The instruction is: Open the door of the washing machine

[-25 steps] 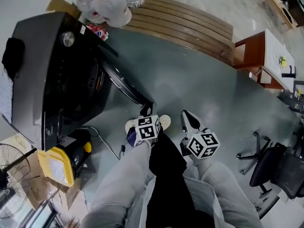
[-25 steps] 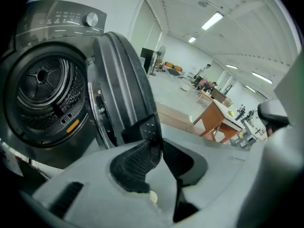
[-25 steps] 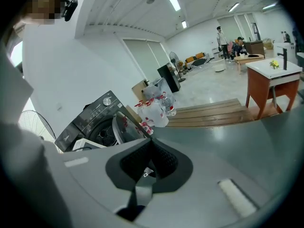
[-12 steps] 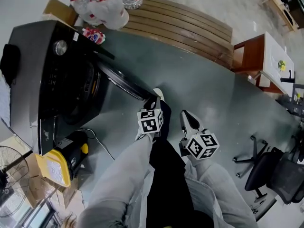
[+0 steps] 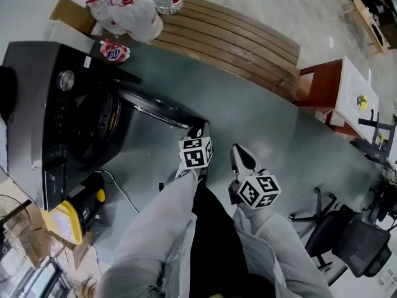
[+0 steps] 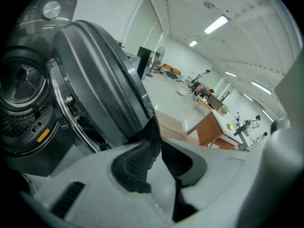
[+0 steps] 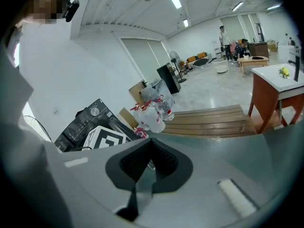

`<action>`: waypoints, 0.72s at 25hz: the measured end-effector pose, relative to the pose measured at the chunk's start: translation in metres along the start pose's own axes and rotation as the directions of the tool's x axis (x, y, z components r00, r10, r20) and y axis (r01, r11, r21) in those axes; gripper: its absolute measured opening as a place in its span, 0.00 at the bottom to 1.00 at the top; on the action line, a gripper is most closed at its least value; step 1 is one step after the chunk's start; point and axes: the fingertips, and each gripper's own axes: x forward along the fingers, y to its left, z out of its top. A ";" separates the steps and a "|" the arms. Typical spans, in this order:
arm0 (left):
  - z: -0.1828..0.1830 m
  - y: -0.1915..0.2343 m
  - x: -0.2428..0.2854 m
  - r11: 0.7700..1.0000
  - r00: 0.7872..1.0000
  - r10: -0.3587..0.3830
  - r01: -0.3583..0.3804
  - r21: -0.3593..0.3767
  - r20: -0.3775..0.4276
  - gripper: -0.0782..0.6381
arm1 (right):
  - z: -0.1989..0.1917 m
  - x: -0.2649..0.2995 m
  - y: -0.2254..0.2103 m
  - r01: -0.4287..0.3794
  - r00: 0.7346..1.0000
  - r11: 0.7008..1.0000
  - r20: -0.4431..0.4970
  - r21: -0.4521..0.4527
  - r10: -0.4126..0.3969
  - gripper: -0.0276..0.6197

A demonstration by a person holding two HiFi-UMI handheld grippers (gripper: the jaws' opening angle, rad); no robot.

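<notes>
The dark grey washing machine [image 5: 68, 123] stands at the left of the head view, its round door [image 5: 158, 112] swung well out from the drum opening. My left gripper [image 5: 197, 131] is at the door's free edge. In the left gripper view the thick door rim [image 6: 95, 80] runs down into the jaws, which are closing on it at my left gripper [image 6: 154, 127]; the drum [image 6: 21, 89] shows behind. My right gripper [image 5: 239, 156] hangs beside the left one, over the floor, shut with nothing in it; my right gripper [image 7: 151, 144] faces the machine [image 7: 88, 120].
A slatted wooden bench [image 5: 236, 36] lies behind the machine, with plastic bags and a bottle [image 5: 127, 8] on its end. A yellow-lidded box [image 5: 65, 219] and a cable sit at the machine's near side. A red-brown table [image 5: 329, 85] and office chair [image 5: 347, 241] stand right.
The door has swung further open, its free edge drawn away from the machine by my left gripper. My right gripper has drifted the same way beside it.
</notes>
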 end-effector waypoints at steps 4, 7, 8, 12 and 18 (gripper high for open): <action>0.013 -0.008 0.012 1.000 1.000 0.017 -0.017 -0.021 0.007 0.21 | 0.019 0.005 -0.012 -0.010 1.000 1.000 -0.002 -0.002 0.010 0.06; 0.020 -0.012 0.018 0.999 1.000 0.027 -0.026 -0.035 0.007 0.20 | 0.025 0.009 -0.021 -0.017 1.000 1.000 -0.018 -0.007 0.017 0.06; 0.022 -0.012 0.020 0.999 1.000 0.028 -0.028 -0.039 0.005 0.20 | 0.026 0.010 -0.023 -0.021 0.999 1.000 -0.025 -0.009 0.020 0.06; 0.022 -0.013 0.022 0.999 0.999 0.028 -0.030 -0.038 -0.041 0.21 | 0.033 0.014 -0.024 -0.043 0.997 0.999 -0.057 -0.023 0.041 0.06; 0.016 -0.028 -0.004 0.995 0.988 -0.095 0.091 -0.039 -0.119 0.37 | 0.064 0.028 -0.007 -0.114 0.990 0.989 -0.099 -0.090 0.105 0.06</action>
